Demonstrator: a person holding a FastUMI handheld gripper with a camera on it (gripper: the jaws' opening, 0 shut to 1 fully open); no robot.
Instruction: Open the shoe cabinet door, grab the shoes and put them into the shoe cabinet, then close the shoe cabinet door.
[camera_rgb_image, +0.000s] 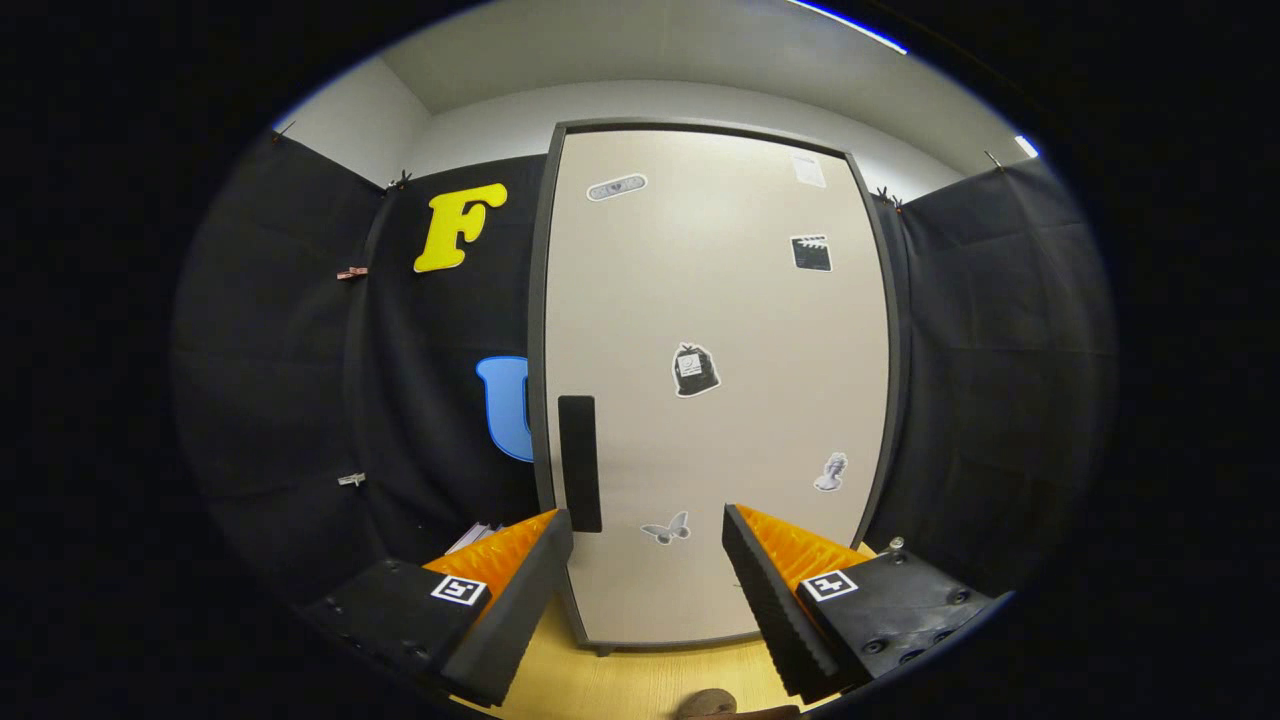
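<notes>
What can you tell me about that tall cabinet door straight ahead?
The shoe cabinet door is a tall, pale beige panel in a dark grey frame, shut and upright, standing on a light wooden floor. A black vertical handle sits near its left edge, and several small stickers dot its face. The open tongs hang just before it, touching nothing.

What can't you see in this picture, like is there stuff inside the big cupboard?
Gripper view, with the gripper open and holding nothing:
- Inside the shoe cabinet: hidden by its shut door.
- The brown thing below the fingers: cut off by the picture's edge, possibly a shoe.
- The stickers: too small to read.
- The papers: mostly hidden behind one finger.
</notes>
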